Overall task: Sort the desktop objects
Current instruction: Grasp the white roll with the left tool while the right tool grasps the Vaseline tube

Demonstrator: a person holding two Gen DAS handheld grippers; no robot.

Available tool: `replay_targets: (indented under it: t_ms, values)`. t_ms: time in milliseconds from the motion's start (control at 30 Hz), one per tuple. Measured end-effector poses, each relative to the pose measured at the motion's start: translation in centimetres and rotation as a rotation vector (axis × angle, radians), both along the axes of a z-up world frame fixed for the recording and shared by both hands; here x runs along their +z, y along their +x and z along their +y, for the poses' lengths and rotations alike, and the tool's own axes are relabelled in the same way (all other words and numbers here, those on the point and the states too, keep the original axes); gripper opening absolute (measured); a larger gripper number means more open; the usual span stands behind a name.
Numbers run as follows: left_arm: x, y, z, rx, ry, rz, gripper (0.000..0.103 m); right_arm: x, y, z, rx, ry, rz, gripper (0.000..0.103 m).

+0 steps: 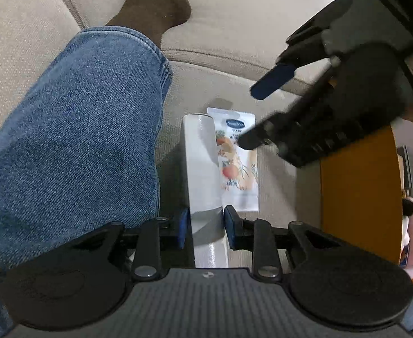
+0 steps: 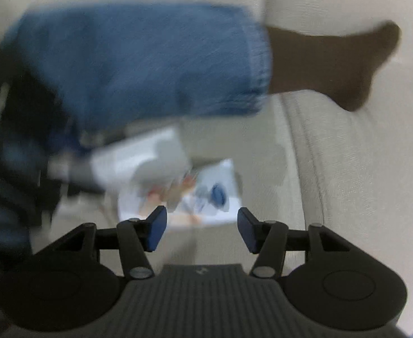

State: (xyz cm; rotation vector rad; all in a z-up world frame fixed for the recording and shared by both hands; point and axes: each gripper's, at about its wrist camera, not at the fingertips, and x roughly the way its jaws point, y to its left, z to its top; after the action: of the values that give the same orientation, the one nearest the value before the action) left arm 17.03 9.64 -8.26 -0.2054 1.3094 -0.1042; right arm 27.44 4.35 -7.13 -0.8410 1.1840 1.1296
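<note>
My left gripper (image 1: 206, 225) is shut on a tall white box (image 1: 202, 166) and holds it over a beige sofa cushion (image 1: 274, 186). Under the box lies a white Vaseline tube (image 1: 238, 166) with an orange fruit print, partly hidden by the box. My right gripper (image 1: 251, 118) shows from the upper right, open, its lower finger just over the tube. In the blurred right wrist view, my right gripper (image 2: 202, 229) is open and empty above the tube (image 2: 206, 197), with the white box (image 2: 141, 160) to the left.
A leg in blue jeans (image 1: 74, 140) with a brown sock (image 1: 156, 2) rests on the sofa, left of the box. An orange wooden surface (image 1: 358, 197) lies to the right. The sofa seam (image 2: 313, 169) runs along the right.
</note>
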Motion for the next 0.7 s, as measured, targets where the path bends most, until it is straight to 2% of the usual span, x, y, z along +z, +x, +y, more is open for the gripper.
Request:
replay_targets:
  t_ms: [67, 167, 267, 367, 567, 633, 700]
  values:
    - [-0.1, 0.3, 0.4, 0.030, -0.031, -0.005, 0.031, -0.4, 1.6, 0.4, -0.057, 0.017, 0.056, 0.059]
    - [-0.3, 0.6, 1.0, 0.072, -0.079, -0.017, 0.031, -1.9, 2.9, 0.7, -0.132, -0.017, 0.114, 0.062]
    - [-0.5, 0.8, 1.1, 0.081, -0.105, -0.028, 0.031, -3.7, 4.1, 0.4, -0.280, -0.066, 0.183, 0.062]
    - [-0.7, 1.0, 1.1, 0.084, -0.120, -0.033, 0.031, -4.6, 5.0, -0.5, -0.442, -0.065, 0.247, 0.064]
    - [-0.7, 1.0, 0.8, 0.078, -0.123, -0.046, 0.031, -5.4, 5.1, -1.7, -0.638, -0.057, 0.298, 0.064]
    - [-0.5, 0.7, 0.7, 0.079, -0.120, -0.049, 0.031, -5.3, 4.5, -1.9, -0.683, -0.072, 0.283, 0.066]
    - [-0.5, 0.7, 0.6, 0.078, -0.117, -0.050, 0.031, -5.4, 4.0, -2.2, -0.724, -0.086, 0.276, 0.071]
